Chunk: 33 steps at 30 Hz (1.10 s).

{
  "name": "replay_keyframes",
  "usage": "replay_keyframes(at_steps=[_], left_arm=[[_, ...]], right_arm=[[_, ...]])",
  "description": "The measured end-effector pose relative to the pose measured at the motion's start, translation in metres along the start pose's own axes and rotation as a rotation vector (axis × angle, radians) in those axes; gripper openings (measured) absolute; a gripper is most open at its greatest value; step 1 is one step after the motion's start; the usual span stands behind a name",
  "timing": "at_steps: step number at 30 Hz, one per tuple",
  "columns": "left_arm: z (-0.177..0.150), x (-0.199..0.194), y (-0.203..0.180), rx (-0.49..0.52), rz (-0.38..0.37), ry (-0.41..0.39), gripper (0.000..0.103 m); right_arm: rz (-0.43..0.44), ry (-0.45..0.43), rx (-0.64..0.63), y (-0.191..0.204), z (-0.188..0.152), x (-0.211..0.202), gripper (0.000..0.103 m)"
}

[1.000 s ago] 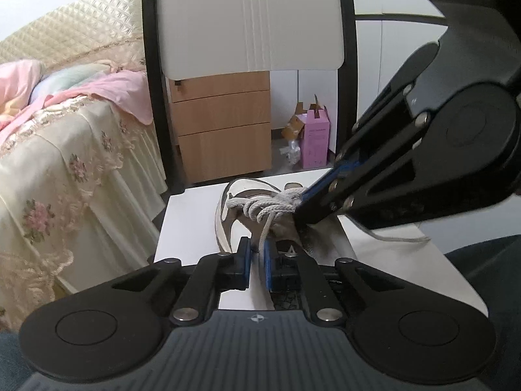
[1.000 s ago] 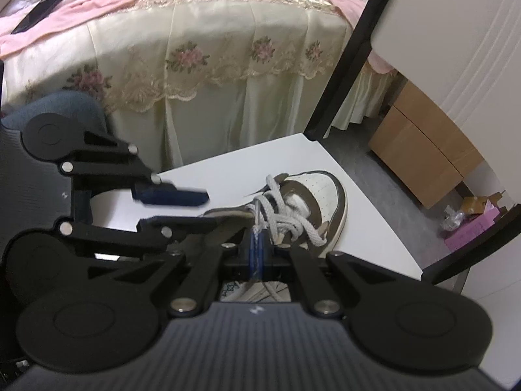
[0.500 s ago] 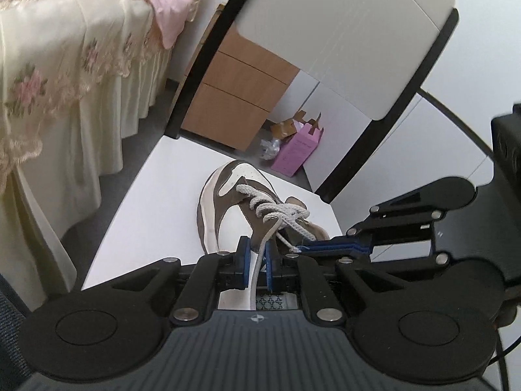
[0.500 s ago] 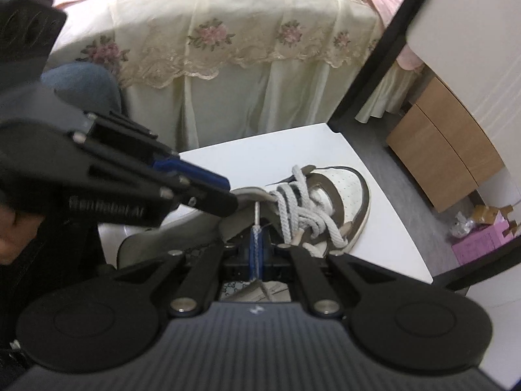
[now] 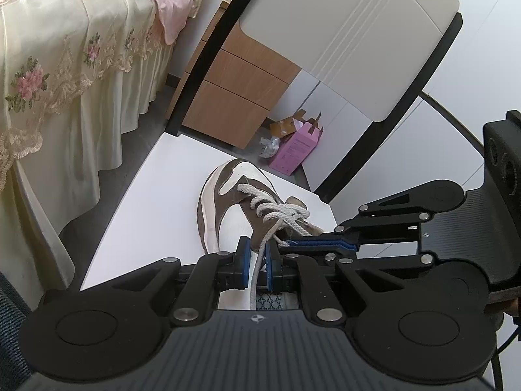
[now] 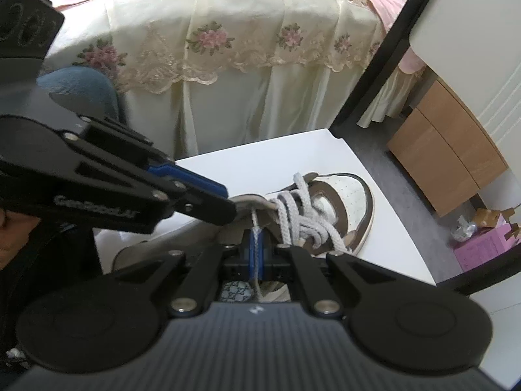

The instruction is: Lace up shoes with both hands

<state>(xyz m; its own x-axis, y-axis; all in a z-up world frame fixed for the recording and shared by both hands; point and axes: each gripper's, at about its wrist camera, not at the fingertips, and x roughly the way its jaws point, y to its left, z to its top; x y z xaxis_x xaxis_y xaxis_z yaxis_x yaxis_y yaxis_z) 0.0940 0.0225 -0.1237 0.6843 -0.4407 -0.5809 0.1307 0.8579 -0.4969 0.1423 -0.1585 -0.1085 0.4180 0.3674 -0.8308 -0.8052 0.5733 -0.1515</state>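
A brown and white sneaker (image 5: 228, 189) lies on a small white table (image 5: 162, 169), toe pointing away, with grey-white laces (image 5: 276, 208) crossed over its tongue. My left gripper (image 5: 257, 257) sits just behind the shoe's collar, its blue pads drawn in on one lace strand that runs down from the crossing. My right gripper (image 5: 286, 243) comes in from the right, shut on a frayed lace end. In the right wrist view the right gripper (image 6: 256, 254) pinches that lace upright. The left gripper (image 6: 231, 205) reaches in from the left above the sneaker (image 6: 345, 195).
A bed with a cream floral lace cover (image 5: 65, 65) stands left of the table. Behind the table are a white chair back on a black frame (image 5: 358, 39), a wooden drawer unit (image 5: 237, 97) and a pink box (image 5: 296, 153) on the floor. A person's knee in jeans (image 6: 81, 88) is close by.
The left gripper's fingers, apart a second ago, have come together around the lace. The right gripper has drawn back from the knot to the right, holding its lace end. Both views have tilted.
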Motion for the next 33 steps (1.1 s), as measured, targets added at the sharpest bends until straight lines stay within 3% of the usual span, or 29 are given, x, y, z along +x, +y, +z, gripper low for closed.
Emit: replay_keyframes(at_steps=[8, 16, 20, 23, 24, 27, 33], left_arm=[[0.0, 0.0, -0.006, 0.046, 0.028, 0.002, 0.011], [0.002, 0.0, -0.005, 0.049, 0.03, 0.005, 0.011], [0.003, -0.002, -0.004, 0.045, 0.021, 0.008, 0.012], [0.005, -0.007, -0.001, 0.03, 0.019, -0.003, 0.018], [0.006, -0.008, 0.001, 0.016, 0.016, -0.009, 0.022], [0.01, -0.007, 0.015, -0.082, -0.037, -0.002, 0.049], [0.018, 0.004, 0.049, -0.339, -0.188, 0.039, 0.048]], right_arm=[[0.004, -0.066, 0.071, -0.007, -0.002, -0.003, 0.003], [0.091, -0.065, 0.111, -0.008, -0.005, -0.002, 0.003], [0.051, -0.096, 0.125, -0.006, -0.003, -0.002, 0.003], [0.056, -0.106, 0.148, -0.009, -0.002, -0.001, 0.003], [0.059, -0.109, 0.155, -0.01, -0.002, -0.001, 0.003], [0.068, -0.122, 0.179, -0.011, -0.003, -0.001, 0.003], [0.073, -0.137, 0.2, -0.014, -0.006, -0.001, 0.003]])
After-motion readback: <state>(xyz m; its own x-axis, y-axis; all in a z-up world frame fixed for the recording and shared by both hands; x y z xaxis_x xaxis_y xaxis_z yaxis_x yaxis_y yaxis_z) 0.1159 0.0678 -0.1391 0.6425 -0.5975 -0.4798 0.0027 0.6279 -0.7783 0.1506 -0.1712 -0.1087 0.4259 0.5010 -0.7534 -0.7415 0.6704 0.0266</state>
